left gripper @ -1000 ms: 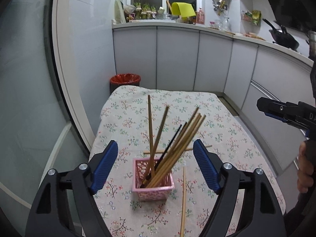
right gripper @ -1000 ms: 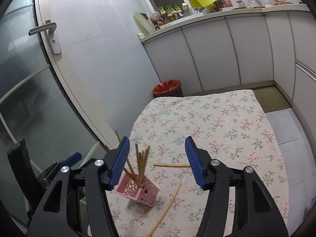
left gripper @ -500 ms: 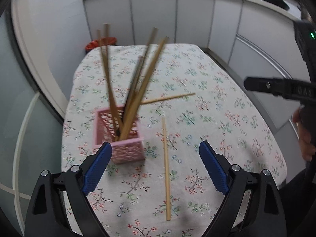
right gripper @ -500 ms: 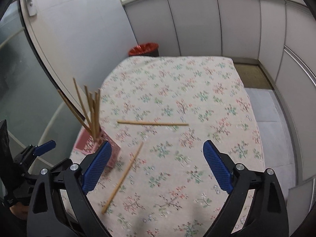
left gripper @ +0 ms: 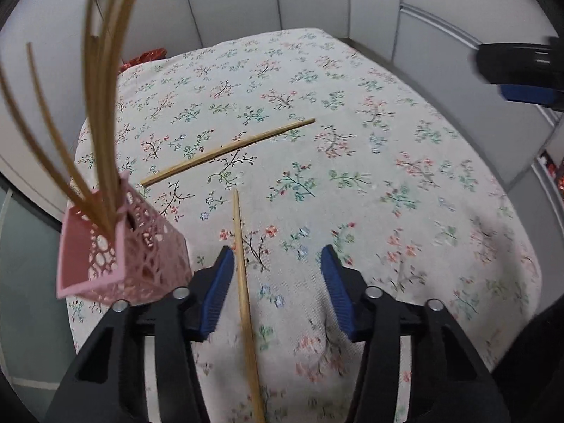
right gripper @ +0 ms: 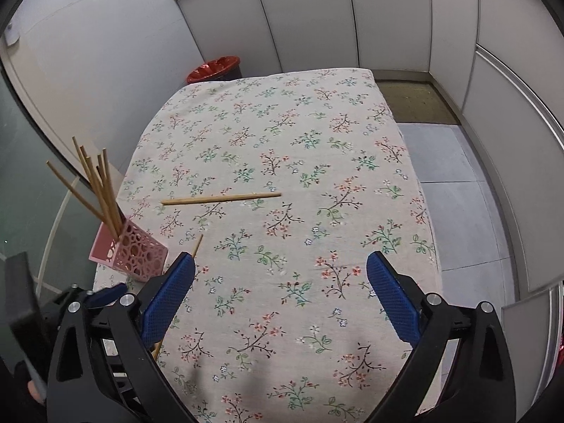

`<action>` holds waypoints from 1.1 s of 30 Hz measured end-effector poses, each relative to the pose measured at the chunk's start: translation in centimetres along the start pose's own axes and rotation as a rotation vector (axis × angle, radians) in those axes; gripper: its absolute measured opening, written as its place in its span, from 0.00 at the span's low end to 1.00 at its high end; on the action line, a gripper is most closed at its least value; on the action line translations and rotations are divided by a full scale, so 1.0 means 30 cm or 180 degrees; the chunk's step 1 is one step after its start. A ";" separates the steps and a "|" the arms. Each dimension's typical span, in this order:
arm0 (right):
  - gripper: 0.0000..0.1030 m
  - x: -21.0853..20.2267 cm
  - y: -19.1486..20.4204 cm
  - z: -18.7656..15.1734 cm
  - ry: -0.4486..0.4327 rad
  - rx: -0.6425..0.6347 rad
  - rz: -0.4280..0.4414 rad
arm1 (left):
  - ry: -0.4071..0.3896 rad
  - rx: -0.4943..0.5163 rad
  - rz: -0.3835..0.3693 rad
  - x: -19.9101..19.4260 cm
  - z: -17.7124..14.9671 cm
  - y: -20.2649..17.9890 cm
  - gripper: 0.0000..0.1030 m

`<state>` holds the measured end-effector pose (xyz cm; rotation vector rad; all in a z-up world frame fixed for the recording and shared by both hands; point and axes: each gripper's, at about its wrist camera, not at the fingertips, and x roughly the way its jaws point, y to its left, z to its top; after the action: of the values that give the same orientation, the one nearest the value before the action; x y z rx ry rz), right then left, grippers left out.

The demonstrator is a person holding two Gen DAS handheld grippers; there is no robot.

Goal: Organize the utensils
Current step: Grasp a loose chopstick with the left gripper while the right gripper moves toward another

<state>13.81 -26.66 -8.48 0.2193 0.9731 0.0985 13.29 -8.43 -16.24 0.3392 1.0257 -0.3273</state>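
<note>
- The left gripper (left gripper: 276, 282) hangs low over the near part of the table (left gripper: 440, 183), jaws spread wide with nothing between the pads but a loose chopstick lying on the cloth.
- That near chopstick (left gripper: 245, 294) runs from near to far, passing between the left gripper's fingers (left gripper: 216, 292), closer to the left one; whether it touches the pad cannot be told.
- A second, far chopstick (left gripper: 227, 151) lies crosswise on the cloth further out, apart from the first.
- The pink holder (left gripper: 120, 250) stands at the table's left edge, just left of the left gripper, with a bundle of chopsticks (left gripper: 102, 112) upright and fanned in it.
- The right gripper (right gripper: 280, 296) hovers above the near middle of the table, jaws wide apart and empty.
- A red bin (right gripper: 214, 68) sits on the floor beyond the far left corner.
</note>
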 end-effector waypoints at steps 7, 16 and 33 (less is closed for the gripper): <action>0.91 0.001 -0.021 0.000 0.0022 0.0001 0.0015 | 0.0107 0.0005 0.0425 0.186 0.048 0.006 0.40; 0.91 -0.018 -0.063 0.003 0.0022 0.0088 0.0092 | 0.0294 -0.0396 0.0003 0.245 0.048 0.075 0.27; 0.91 0.013 -0.133 -0.004 0.0088 0.0275 -0.0064 | -0.0010 -0.0155 -0.0202 0.043 0.033 -0.012 0.06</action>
<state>13.85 -30.46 -9.78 0.2880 1.0077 0.0411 14.52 -9.30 -16.92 0.2626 1.0412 -0.3591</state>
